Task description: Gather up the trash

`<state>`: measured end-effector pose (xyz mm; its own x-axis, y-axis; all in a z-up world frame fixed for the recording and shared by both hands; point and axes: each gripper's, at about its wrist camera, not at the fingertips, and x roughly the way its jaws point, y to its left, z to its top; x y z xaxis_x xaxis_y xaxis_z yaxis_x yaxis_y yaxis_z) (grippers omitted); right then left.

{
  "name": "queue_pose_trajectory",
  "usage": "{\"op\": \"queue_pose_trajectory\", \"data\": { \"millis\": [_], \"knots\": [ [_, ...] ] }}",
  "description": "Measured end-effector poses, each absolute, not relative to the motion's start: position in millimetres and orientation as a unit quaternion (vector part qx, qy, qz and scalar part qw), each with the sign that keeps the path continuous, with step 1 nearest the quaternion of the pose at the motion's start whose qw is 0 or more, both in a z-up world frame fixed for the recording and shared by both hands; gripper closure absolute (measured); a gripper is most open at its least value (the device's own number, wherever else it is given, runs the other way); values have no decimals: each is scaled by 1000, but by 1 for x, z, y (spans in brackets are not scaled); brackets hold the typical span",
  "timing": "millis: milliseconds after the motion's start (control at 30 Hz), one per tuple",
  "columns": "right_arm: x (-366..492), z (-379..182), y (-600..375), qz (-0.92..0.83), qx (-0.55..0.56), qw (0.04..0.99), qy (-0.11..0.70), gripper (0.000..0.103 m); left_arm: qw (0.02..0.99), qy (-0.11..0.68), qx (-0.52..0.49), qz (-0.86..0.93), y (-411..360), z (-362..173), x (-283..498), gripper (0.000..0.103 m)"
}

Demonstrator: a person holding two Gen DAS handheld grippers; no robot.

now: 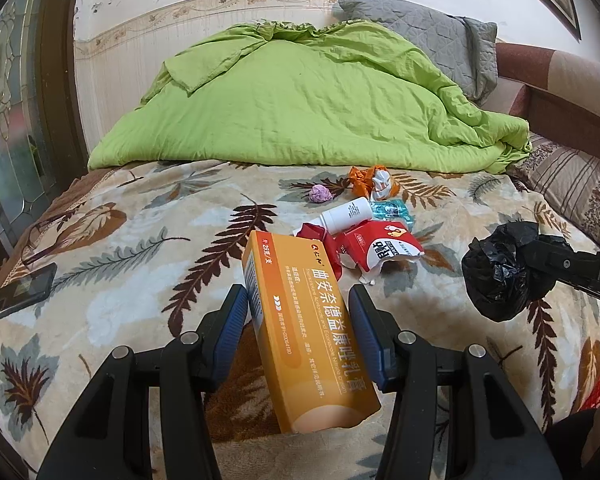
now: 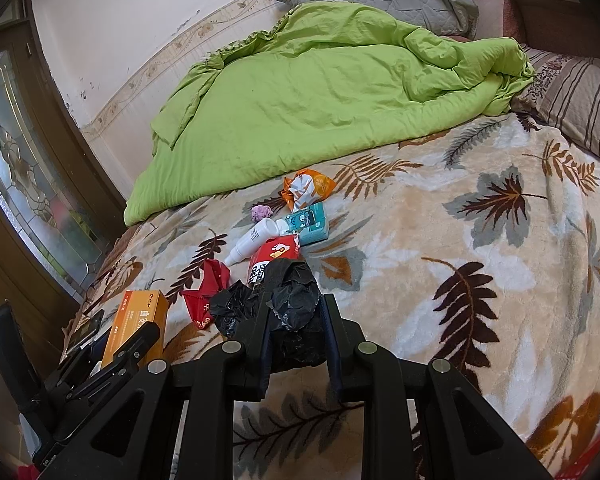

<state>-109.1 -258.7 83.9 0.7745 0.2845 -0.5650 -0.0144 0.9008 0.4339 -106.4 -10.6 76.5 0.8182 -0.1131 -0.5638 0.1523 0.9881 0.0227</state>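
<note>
My left gripper (image 1: pixel 298 298) is shut on a long orange medicine box (image 1: pixel 300 328), held above the leaf-patterned blanket (image 1: pixel 120 240); the same orange box (image 2: pixel 140 316) shows at the lower left of the right wrist view. My right gripper (image 2: pixel 294 304) is shut on a crumpled black plastic bag (image 2: pixel 284 312), and that black bag (image 1: pixel 500 272) appears at the right of the left wrist view. Loose trash lies further up the bed: a torn red-and-white box (image 1: pixel 380 248), a white bottle (image 1: pixel 346 214), a teal packet (image 1: pixel 394 210), an orange wrapper (image 1: pixel 372 180), a pink wad (image 1: pixel 320 193), red paper (image 2: pixel 208 288).
A green quilt (image 1: pixel 300 100) covers the far half of the bed, with a grey pillow (image 1: pixel 420 28) behind it and a striped pillow (image 2: pixel 580 92) at the right. A dark phone (image 1: pixel 24 292) lies at the blanket's left edge. A glass-paned door (image 2: pixel 24 168) stands left.
</note>
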Motion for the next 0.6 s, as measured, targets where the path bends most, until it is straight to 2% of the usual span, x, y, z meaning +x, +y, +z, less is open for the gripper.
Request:
{"op": "queue_pose_trajectory", "data": {
  "millis": [600],
  "knots": [
    [-108,83,-256,84,206,918,328,79,951,297,37,-79,-16,75,-107,52]
  ]
}}
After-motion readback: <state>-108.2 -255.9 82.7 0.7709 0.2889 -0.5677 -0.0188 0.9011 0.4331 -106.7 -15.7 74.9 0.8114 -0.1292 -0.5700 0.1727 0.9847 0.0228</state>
